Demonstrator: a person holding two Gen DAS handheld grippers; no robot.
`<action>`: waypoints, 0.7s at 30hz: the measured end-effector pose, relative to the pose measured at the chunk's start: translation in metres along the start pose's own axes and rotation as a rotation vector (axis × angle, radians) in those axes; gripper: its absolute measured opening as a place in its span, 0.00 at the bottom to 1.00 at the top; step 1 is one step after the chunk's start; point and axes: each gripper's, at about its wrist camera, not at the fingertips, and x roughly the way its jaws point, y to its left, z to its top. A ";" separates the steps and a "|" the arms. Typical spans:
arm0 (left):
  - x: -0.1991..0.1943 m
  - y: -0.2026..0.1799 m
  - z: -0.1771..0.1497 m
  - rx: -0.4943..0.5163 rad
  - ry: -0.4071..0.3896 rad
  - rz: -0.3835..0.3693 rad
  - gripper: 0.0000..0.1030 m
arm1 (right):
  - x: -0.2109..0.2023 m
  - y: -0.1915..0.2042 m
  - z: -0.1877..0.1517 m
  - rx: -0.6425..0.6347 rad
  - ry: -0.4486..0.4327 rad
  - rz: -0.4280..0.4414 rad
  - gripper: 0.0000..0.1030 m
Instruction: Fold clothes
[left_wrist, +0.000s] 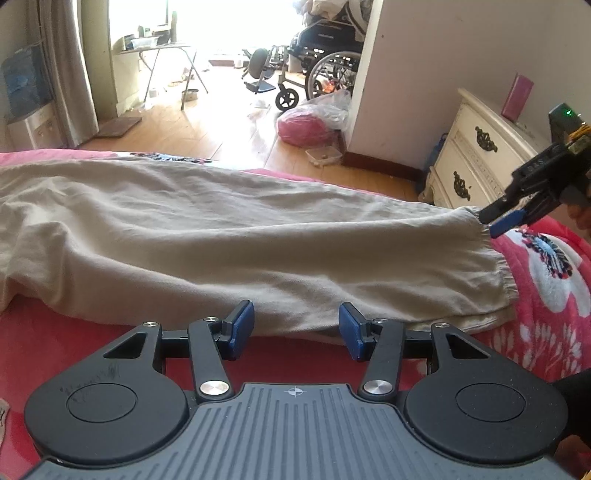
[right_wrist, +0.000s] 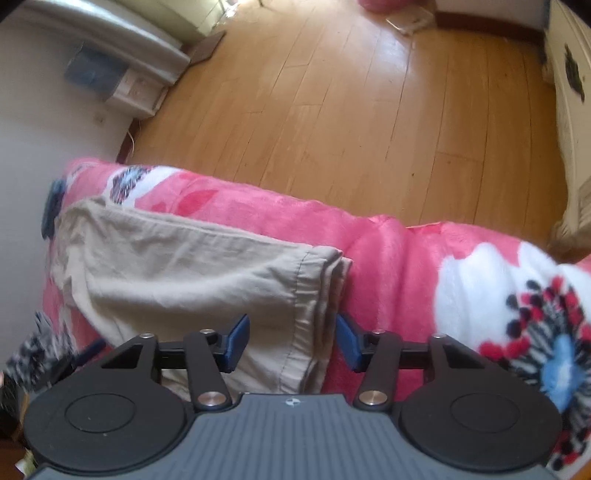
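We hover both grippers, left (left_wrist: 296, 329) and right (right_wrist: 291, 343), wide apart at the trousers' (left_wrist: 229, 236) hem, ready to pinch.

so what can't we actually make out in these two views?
- Beige pants: the left end runs off the left wrist view's edge.
- Right gripper, left wrist view: whether it pinches the cuff is unclear, angle too oblique.
- Bottom left of the right wrist view: motion blur, object unreadable.
- Dresser: partly cut off behind the right gripper.
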 end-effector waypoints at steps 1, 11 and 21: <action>-0.001 0.000 -0.001 -0.005 0.004 0.005 0.49 | 0.004 0.000 0.001 0.013 -0.004 0.010 0.49; -0.009 -0.004 -0.008 -0.036 0.034 0.053 0.49 | 0.000 0.012 -0.009 -0.099 -0.076 0.102 0.03; -0.035 0.085 -0.007 -0.491 0.054 0.283 0.49 | 0.014 0.157 -0.053 -0.723 0.124 0.614 0.02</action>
